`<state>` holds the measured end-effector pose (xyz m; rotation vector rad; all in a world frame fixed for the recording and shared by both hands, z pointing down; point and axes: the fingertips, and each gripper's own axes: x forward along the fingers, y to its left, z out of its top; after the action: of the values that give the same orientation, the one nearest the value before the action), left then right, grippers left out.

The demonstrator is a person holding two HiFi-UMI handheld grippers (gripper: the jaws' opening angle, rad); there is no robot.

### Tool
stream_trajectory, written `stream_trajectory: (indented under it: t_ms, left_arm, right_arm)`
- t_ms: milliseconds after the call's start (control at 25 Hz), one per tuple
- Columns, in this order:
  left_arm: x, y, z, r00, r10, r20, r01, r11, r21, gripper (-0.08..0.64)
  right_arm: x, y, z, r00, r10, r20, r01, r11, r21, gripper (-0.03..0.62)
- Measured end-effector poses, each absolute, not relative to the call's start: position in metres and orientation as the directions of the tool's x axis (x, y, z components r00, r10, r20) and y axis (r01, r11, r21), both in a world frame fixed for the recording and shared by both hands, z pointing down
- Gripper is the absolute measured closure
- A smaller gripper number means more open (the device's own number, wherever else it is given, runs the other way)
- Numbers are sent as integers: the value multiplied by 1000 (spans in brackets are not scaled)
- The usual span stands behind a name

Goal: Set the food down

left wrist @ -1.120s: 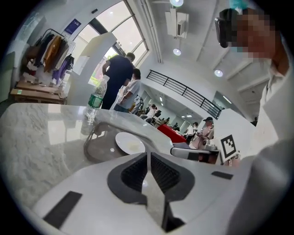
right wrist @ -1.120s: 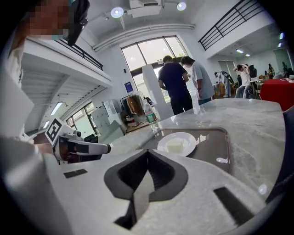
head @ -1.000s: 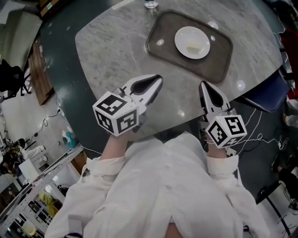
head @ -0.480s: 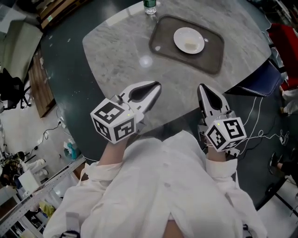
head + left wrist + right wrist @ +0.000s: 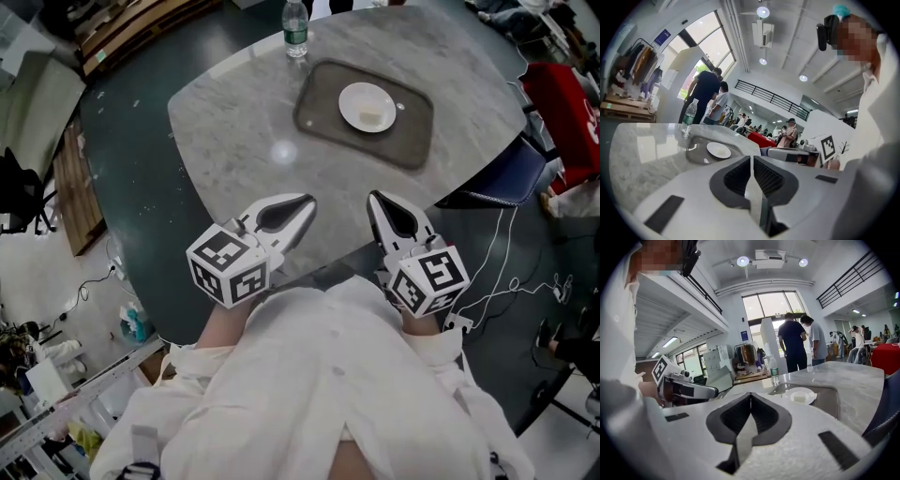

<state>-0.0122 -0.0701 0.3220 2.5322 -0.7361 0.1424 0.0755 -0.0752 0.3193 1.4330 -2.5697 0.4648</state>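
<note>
A white plate (image 5: 367, 107) with a pale piece of food (image 5: 372, 118) on it rests on a dark tray (image 5: 319, 112) on the marble table (image 5: 225, 122). The plate (image 5: 718, 150) shows small in the left gripper view, and the plate (image 5: 800, 395) again in the right gripper view. My left gripper (image 5: 305, 203) and right gripper (image 5: 377, 202) are both shut with nothing in them. They hang close to the person's body at the table's near edge, well short of the tray.
A clear water bottle (image 5: 295, 26) stands just beyond the tray's far corner. A blue chair (image 5: 511, 173) and a red cloth (image 5: 567, 103) lie to the right of the table. Cables trail on the dark floor at right. People stand in the background.
Both grippers have drawn back from the tray toward the person's body and risen. The table and tray now look smaller and farther away. The jaws stayed shut.
</note>
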Motion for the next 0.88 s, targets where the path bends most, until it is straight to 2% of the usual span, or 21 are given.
stream_trajectory:
  t_ms: [320, 880]
  left_arm:
    - [12, -73, 305, 839, -504, 205, -541, -726, 425, 529]
    - [25, -64, 305, 839, -491, 235, -542, -722, 429, 531]
  right_arm:
    - [98, -81, 302, -556, -784, 276, -831, 529, -174, 589]
    - [71, -75, 300, -634, -721, 279, -769, 626, -131, 589]
